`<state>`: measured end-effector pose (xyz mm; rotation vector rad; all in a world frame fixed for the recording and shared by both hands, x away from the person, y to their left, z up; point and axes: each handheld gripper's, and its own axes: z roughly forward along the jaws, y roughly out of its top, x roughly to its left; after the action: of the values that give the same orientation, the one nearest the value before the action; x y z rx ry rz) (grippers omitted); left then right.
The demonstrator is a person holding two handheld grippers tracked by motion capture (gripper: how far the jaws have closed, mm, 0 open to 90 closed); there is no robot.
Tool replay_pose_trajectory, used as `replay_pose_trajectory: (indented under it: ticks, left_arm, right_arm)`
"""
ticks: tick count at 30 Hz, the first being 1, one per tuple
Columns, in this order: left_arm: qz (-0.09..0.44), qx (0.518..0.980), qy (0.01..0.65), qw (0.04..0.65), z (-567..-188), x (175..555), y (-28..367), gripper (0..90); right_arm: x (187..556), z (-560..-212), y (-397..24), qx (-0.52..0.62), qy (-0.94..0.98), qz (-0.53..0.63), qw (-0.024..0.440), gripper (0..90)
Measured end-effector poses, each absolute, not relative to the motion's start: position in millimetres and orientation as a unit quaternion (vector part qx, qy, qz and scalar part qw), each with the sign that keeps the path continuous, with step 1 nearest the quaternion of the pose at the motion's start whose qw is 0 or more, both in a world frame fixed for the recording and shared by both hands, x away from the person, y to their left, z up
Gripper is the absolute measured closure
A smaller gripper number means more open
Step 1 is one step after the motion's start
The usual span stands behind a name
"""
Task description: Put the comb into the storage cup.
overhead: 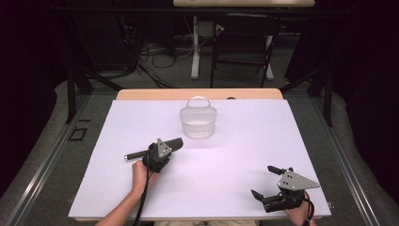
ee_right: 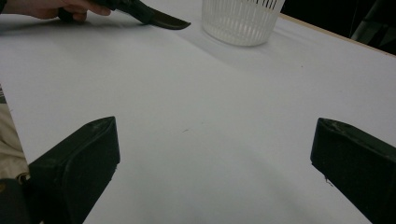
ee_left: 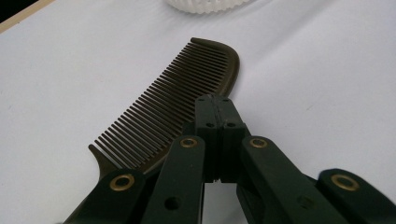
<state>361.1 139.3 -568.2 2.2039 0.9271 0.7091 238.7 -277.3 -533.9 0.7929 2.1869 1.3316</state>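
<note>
Left gripper (overhead: 165, 149), held in the person's left hand (overhead: 139, 173) at left of centre on the white surface (overhead: 244, 141): its jaws are closed on the spine of a dark comb (ee_left: 173, 107). In the left gripper view the pads meet over the comb's back edge, the teeth pointing away to the left. In the high view the comb's handle (overhead: 135, 154) projects to the left of the gripper, low over the surface; whether it touches the surface cannot be told. A white basket (overhead: 198, 121) stands upright just beyond the comb, toward the far edge. Right gripper (overhead: 265, 181), at the near right corner well apart from the comb, has its jaws spread wide with nothing between them.
</note>
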Motion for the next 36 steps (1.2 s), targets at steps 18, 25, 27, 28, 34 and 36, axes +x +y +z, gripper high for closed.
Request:
replay_pose_trajectory:
  ticks: [18,25,27,28,34,36]
  left_arm:
    - [0.258,0.83,0.345,0.355,-554,353,157,56.8]
    - [0.254,0.827,0.343,0.366,-543,345,173,39.1]
    - [0.255,0.829,0.339,0.365,-541,343,176,35.5]
    - [0.256,0.829,0.338,0.365,-540,343,177,34.1]
    - [0.252,0.841,0.324,0.353,-539,341,181,22.6]
    - [0.254,0.847,0.314,0.345,-538,341,182,19.6]
  right_arm:
    - [238,-533,-279,0.289,0.792,0.486,0.229,1.0]
    - [237,-533,-279,0.287,0.792,0.488,0.229,1.0]
    - [238,-533,-279,0.287,0.792,0.487,0.229,1.0]
    - [238,-533,-279,0.286,0.792,0.487,0.229,1.0]
    - [238,-533,-279,0.286,0.793,0.487,0.228,1.0]
    - [238,-533,-279,0.286,0.793,0.487,0.228,1.0]
